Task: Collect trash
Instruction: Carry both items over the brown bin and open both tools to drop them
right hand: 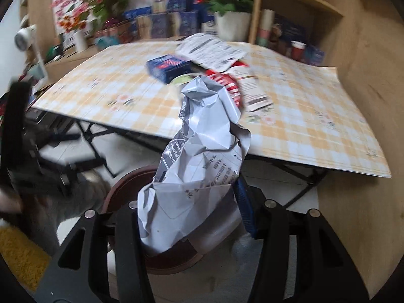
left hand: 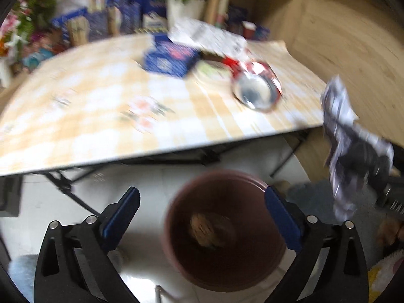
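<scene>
Left wrist view: left gripper point(left hand: 202, 212), black frame with blue pads, jaws spread wide with nothing between the pads. Directly below it on the pale floor stands a round brown plastic bin point(left hand: 224, 229), and a small brownish wad point(left hand: 207, 229) lies at its bottom, too blurred to identify. At the right edge hangs a crumpled grey-and-white printed paper wrapper point(left hand: 353, 151), beside the table's corner.

Right wrist view: right gripper point(right hand: 189, 202), jaws partly closed and clamped on the lower end of the same wrapper point(right hand: 202, 146), which rises tilted in front of the camera. Brown bin rim point(right hand: 126, 179) shows just beneath the gripper and wrapper. Left gripper point(right hand: 27, 151) appears at the far left as a dark blurred shape.

Folding table with yellow-and-white checked cloth point(right hand: 315, 116) stands behind the bin. On it, grouped near the middle:
- dark blue cardboard box point(right hand: 168, 68);
- flat white printed paper sheet point(right hand: 209, 50), partly over the box;
- red-and-silver foil snack bag point(left hand: 255, 85), lying open-mouthed toward the left camera;
- white printed packet with red edge point(right hand: 252, 85), beside the bag.

Behind the table: white pot of red flowers point(right hand: 232, 22), stacked blue boxes point(right hand: 176, 17), wooden shelving point(right hand: 300, 2), red paper cup point(right hand: 298, 49).
</scene>
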`<state>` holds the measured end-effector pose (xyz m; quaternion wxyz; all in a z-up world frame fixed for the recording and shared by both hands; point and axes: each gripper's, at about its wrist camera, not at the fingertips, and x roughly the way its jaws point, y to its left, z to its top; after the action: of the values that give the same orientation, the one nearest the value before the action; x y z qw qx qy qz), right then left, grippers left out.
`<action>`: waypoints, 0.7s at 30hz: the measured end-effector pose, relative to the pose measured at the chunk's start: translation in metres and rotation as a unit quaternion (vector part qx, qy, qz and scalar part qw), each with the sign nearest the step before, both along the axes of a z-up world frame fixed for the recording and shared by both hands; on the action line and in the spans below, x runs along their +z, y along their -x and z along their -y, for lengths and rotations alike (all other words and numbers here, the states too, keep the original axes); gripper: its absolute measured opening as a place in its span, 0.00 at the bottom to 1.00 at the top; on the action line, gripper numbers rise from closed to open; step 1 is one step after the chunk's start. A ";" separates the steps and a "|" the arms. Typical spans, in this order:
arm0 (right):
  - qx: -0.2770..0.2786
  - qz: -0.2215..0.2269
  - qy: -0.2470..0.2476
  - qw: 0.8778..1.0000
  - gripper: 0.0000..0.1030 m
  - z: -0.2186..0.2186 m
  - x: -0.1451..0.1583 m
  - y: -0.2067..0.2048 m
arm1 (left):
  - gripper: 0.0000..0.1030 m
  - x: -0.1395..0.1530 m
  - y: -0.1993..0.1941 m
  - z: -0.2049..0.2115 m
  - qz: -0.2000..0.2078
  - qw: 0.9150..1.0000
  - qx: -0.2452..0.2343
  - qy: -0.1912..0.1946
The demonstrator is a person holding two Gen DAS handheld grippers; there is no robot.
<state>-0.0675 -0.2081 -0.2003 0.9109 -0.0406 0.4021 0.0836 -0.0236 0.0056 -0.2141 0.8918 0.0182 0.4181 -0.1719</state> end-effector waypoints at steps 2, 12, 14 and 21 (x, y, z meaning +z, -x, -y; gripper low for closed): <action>0.018 -0.004 0.004 1.000 0.51 -0.009 -0.007 -0.003 | 0.94 0.014 0.006 -0.008 0.030 0.999 0.023 -0.008; 0.072 -0.053 0.014 0.996 0.50 -0.054 -0.059 -0.033 | 0.94 0.012 0.010 -0.044 0.031 0.994 0.104 -0.013; 0.069 -0.072 0.017 0.995 0.50 -0.054 -0.067 -0.036 | 0.94 0.011 0.012 -0.049 0.030 0.994 0.107 -0.007; 0.046 -0.064 0.006 0.997 0.85 -0.041 -0.063 -0.032 | 0.94 0.010 0.018 -0.053 0.033 0.993 0.114 0.002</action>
<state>-0.0355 -0.1668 -0.2632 0.8780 -0.0591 0.4581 0.1254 -0.0414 0.0586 -0.2044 0.9189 -0.0259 0.3876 -0.0690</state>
